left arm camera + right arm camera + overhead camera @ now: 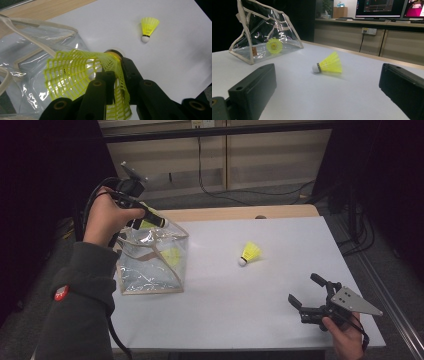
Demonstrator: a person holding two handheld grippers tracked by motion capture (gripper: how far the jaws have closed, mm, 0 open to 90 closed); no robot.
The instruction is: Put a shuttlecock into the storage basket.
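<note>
Both jaws of the left gripper (113, 82) were clamped on the netted skirt of a yellow shuttlecock (82, 75), crushing the mesh between them, its pale cork tip pointing away from the hand. From the high view, that gripper (150, 220) hung right above the open top of a clear plastic bag (150, 265) with beige trim, standing at the left side of the white table (240, 320). Another yellow shuttlecock (274, 46) already lay inside the bag, its round skirt facing out through the clear wall. A third shuttlecock (249, 254) lay on its side on the bare tabletop near the middle, well apart from the bag, cork end toward the person. Over at the near right corner the right gripper (306, 292) was held low above the table, its jaws spread wide with nothing between them, aimed roughly toward that loose shuttlecock (328, 65).
</note>
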